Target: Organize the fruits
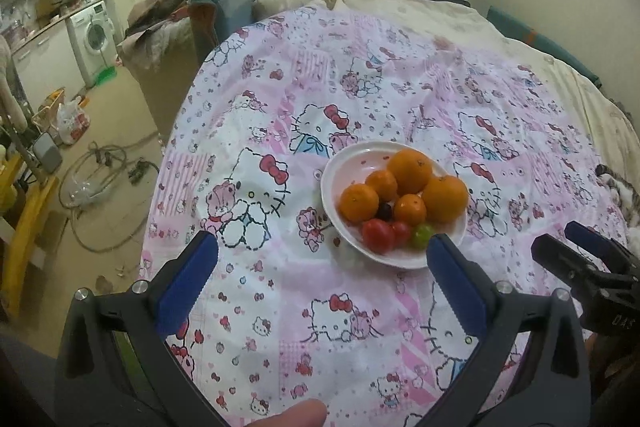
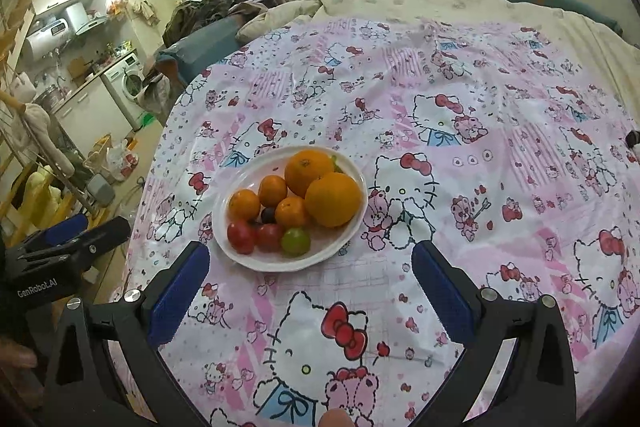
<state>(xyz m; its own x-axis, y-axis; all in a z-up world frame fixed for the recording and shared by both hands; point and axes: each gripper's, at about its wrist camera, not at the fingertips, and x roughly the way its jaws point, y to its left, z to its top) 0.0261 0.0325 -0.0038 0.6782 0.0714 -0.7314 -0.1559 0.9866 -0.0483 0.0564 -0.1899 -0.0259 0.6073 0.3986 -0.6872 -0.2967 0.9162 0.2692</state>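
Observation:
A white plate [image 1: 352,235] [image 2: 320,259] sits on the pink cartoon-cat cloth. It holds two large oranges [image 1: 411,171] [image 2: 333,199], three small mandarins [image 1: 359,202] [image 2: 244,204], two red tomatoes [image 1: 377,235] [image 2: 241,235], a green grape [image 1: 422,235] [image 2: 295,241] and a dark grape [image 1: 385,211] [image 2: 268,215]. My left gripper [image 1: 322,247] is open and empty, just short of the plate. My right gripper [image 2: 310,257] is open and empty at the plate's near rim. Each gripper shows at the edge of the other's view.
The cloth [image 1: 280,307] covers a bed with a cream duvet [image 1: 400,7] behind. The bed's left edge drops to a cluttered floor with cables [image 1: 100,179] and a washing machine [image 1: 94,37]. A cat [image 1: 622,195] lies at the right.

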